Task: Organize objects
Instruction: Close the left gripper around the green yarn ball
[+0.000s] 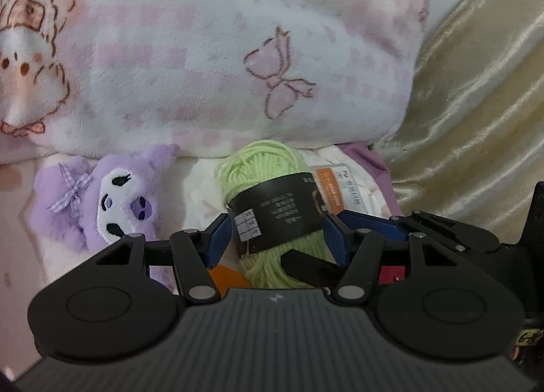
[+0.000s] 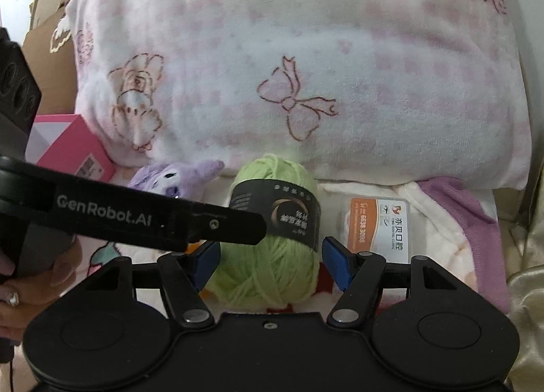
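A light green yarn skein (image 1: 261, 167) (image 2: 268, 276) with a black paper band sits just above the bedding, in front of the pillow. My left gripper (image 1: 277, 239) straddles the band, and its blue pads press on both sides of it. In the right wrist view the skein's lower half fills the gap of my right gripper (image 2: 268, 262), whose blue pads touch its sides. One left finger (image 2: 231, 225) crosses in front of the band. A right finger (image 1: 306, 266) lies across the skein's lower part.
A purple plush toy (image 1: 112, 208) (image 2: 176, 177) lies left of the yarn. An orange and white packet (image 2: 377, 228) (image 1: 336, 188) lies to its right. Behind stands a big pink checked pillow (image 1: 204, 51). A pink box (image 2: 71, 147) is at the left, gold satin fabric (image 1: 476, 119) at the right.
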Demonstrator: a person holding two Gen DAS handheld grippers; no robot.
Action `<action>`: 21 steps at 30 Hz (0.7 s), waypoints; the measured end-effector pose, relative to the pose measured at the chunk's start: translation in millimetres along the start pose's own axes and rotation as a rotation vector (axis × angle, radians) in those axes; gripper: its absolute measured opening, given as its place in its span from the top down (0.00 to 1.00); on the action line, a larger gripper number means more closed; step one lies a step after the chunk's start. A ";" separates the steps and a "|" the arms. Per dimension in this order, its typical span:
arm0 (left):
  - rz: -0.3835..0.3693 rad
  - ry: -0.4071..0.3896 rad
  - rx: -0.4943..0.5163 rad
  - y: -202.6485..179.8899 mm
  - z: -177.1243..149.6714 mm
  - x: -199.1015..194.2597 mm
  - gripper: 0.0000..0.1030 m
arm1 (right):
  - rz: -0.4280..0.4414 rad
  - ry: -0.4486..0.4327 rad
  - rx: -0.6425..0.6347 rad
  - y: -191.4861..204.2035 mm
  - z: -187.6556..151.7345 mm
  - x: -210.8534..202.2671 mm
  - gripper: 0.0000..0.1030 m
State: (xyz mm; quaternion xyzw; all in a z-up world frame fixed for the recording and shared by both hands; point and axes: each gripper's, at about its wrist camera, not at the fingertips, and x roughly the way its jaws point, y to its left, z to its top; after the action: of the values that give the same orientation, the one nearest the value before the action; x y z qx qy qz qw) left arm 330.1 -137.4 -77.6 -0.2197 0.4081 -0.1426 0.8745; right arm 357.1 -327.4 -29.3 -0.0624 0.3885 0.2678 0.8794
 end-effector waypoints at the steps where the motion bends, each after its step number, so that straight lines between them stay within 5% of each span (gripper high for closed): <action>1: -0.001 0.006 -0.010 1.3 -0.4 3.1 0.43 | 0.009 0.006 0.013 -2.8 -0.1 3.1 0.31; 14: -0.042 0.022 -0.139 16.7 -9.3 27.5 0.40 | 0.057 -0.008 0.120 -14.7 -10.2 19.8 0.28; 21: -0.029 0.002 -0.116 9.4 -14.4 30.2 0.44 | 0.054 0.003 0.135 -16.7 -12.1 22.1 0.28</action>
State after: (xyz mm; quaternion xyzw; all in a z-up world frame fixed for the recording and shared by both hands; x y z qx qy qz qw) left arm 338.4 -146.1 -110.1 -0.2756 0.4135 -0.1317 0.8578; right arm 370.2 -336.0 -55.1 0.0075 0.4085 0.2646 0.8735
